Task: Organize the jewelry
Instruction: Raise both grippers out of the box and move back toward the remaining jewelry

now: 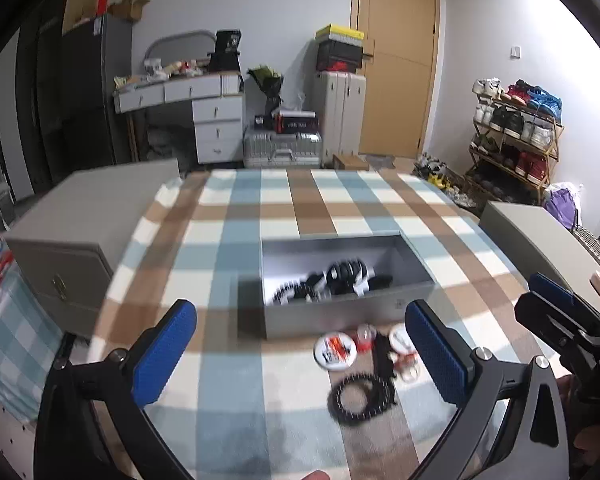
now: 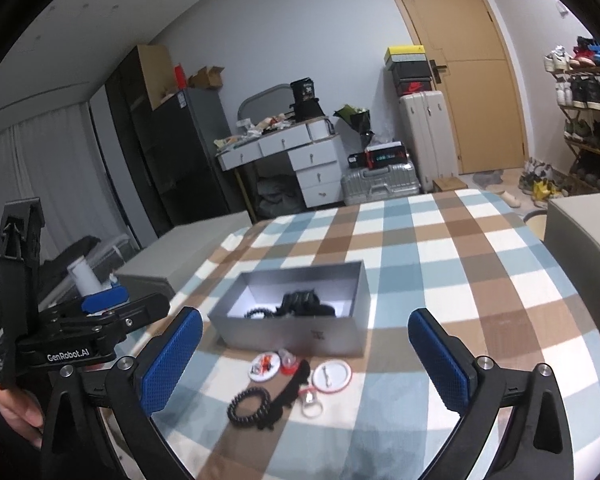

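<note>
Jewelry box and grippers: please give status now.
Left gripper open, right gripper open, both empty. Grey box holds black pieces; bracelet and badges lie outside. Nothing blocking.

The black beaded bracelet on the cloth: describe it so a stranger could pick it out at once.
Start at the checked tablecloth and find the open grey box near its front edge. Just in front of the box lies a small cluster of trinkets, and the black beaded bracelet is its front-left piece. It is a ring of round black beads, unlike the two flat white round badges behind it.

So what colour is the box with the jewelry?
Silvery grey box, white inside; clearest in the right wrist view.
</note>
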Available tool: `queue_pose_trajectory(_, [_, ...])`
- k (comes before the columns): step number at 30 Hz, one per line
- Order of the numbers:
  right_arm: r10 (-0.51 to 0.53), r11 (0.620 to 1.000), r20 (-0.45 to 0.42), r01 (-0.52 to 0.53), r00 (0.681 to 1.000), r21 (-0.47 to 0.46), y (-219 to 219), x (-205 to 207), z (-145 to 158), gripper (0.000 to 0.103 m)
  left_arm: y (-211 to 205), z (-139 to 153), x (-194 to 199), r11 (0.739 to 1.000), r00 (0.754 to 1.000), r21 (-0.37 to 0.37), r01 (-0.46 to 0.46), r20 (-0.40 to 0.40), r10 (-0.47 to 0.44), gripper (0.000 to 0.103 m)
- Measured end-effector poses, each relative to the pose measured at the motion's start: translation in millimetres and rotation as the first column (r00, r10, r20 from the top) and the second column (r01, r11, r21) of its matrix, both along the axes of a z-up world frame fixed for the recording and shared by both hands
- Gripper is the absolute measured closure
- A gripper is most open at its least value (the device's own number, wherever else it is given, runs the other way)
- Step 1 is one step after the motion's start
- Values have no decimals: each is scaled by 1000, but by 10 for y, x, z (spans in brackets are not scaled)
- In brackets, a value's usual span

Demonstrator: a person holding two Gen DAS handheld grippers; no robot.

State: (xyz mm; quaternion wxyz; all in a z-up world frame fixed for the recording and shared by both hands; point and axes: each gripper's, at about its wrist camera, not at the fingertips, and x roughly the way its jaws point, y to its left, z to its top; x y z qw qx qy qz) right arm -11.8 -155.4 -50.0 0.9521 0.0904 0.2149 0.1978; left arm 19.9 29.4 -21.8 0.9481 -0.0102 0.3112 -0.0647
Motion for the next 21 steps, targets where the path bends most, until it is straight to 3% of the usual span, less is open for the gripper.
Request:
queue_pose_trajectory(12, [-59,998,-51,58,997,-27,-98,-148,-408,0,-119,-486,-180,997,989,7,73,-132,-72,1])
queue_pose_trajectory(21, [-50,999,-94,48,994,-24,-120,-156,-553,0,-226,-638,-172,989,964,-49,140,-222,-148,1])
